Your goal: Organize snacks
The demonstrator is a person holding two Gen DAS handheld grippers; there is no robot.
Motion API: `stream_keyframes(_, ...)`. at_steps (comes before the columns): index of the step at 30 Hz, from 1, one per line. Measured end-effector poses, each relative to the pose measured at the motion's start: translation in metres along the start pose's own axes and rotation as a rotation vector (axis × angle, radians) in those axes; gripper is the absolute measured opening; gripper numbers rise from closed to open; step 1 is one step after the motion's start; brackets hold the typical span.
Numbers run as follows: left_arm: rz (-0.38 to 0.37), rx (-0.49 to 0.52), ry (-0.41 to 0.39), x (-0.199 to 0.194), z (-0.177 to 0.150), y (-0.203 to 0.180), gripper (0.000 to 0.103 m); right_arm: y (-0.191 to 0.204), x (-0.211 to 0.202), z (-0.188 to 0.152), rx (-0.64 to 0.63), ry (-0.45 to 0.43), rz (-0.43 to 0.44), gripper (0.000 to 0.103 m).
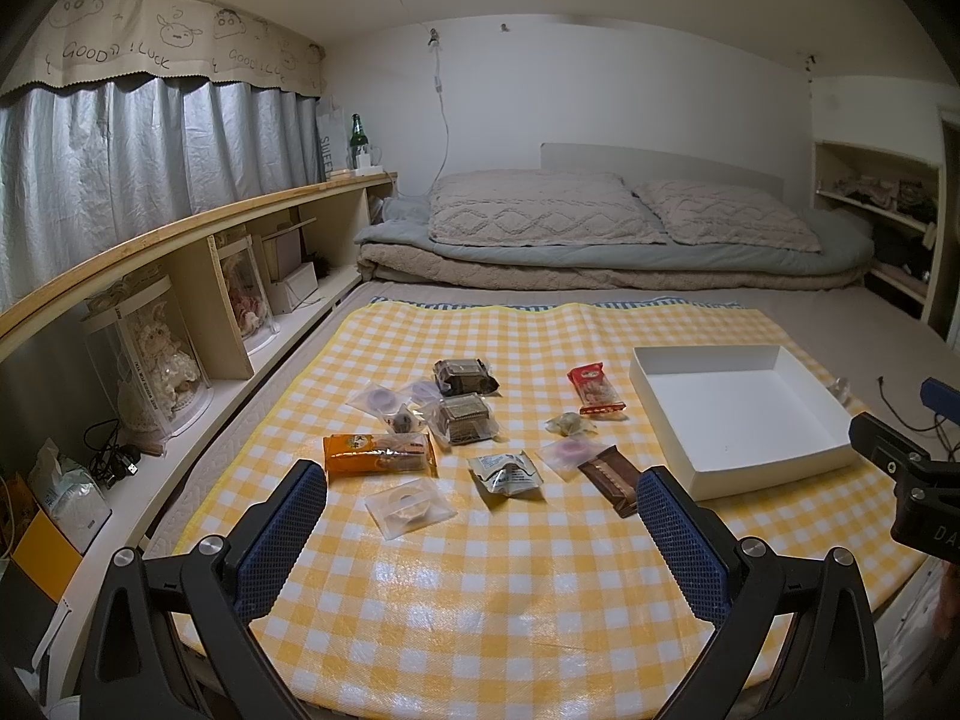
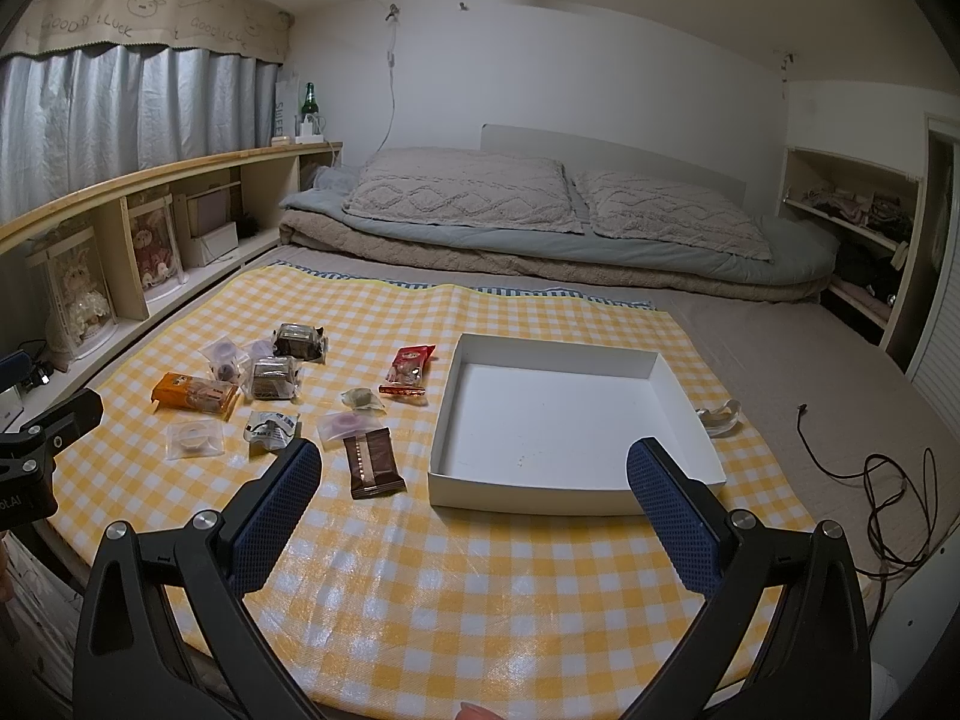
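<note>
Several wrapped snacks lie on a yellow checked cloth (image 1: 480,570): an orange pack (image 1: 378,453), a red pack (image 1: 595,390), a brown bar (image 1: 612,477), two dark packs (image 1: 463,375), clear round packs (image 1: 409,504). An empty white box (image 1: 738,414) stands to their right. My left gripper (image 1: 480,516) is open and empty, above the cloth's near part. In the right wrist view, the box (image 2: 570,426) lies ahead, with the brown bar (image 2: 372,462) and orange pack (image 2: 195,396) to its left. My right gripper (image 2: 474,486) is open and empty.
A low wooden shelf (image 1: 198,312) with doll cases runs along the left. Folded blankets and two pillows (image 1: 540,210) lie at the back. A black cable (image 2: 888,492) lies on the mattress at the right. A clear wrapper (image 2: 720,414) sits beside the box.
</note>
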State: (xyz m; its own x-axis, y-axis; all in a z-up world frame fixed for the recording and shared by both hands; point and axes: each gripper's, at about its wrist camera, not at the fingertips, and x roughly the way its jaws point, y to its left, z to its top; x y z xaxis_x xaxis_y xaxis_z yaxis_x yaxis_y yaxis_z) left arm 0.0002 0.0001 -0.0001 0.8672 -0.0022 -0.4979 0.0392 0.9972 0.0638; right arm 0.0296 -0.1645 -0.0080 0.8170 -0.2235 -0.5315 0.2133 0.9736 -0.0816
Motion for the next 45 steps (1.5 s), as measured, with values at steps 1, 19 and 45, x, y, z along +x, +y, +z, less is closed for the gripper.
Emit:
stream_keyframes(1, 0.0, 0.0, 0.0, 0.0, 0.0, 0.0, 0.103, 0.0, 0.0, 0.0, 0.0, 0.0, 0.0, 0.103)
stream_keyframes(19, -0.002, 0.0, -0.002, 0.0, 0.0, 0.0, 0.103, 0.0, 0.0, 0.0, 0.001, 0.0, 0.0, 0.103)
stream_keyframes(45, 0.027, -0.042, 0.055, 0.028, 0.086, 0.023, 0.103, 0.022, 0.025, 0.077, -0.1, -0.039, 0.105, 0.103)
